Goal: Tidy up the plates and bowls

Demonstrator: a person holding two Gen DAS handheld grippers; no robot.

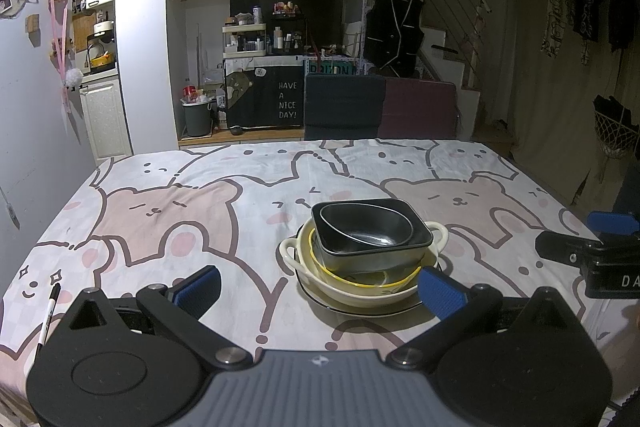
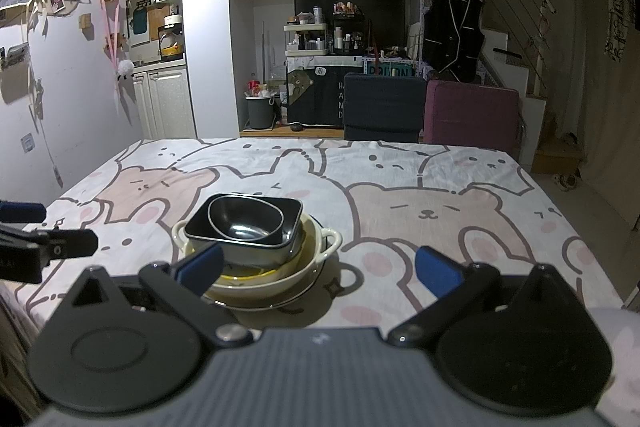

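One stack of dishes stands on the cartoon-bear tablecloth (image 1: 180,211). A white plate with a dark rim (image 1: 372,311) lies at the bottom. On it sits a cream two-handled bowl (image 1: 356,293), then a yellow-rimmed bowl (image 1: 360,279), a black rectangular dish (image 1: 416,241) and a small black oval bowl (image 1: 366,225) on top. The same stack (image 2: 248,231) shows in the right wrist view. My left gripper (image 1: 320,289) is open, the stack just ahead and right of it. My right gripper (image 2: 318,267) is open, the stack by its left finger. Neither holds anything.
A black marker pen (image 1: 48,315) lies near the table's left front edge. The right gripper's body (image 1: 592,251) shows at the right of the left wrist view. Two chairs (image 1: 380,107) stand at the far edge. A wall is close on the left.
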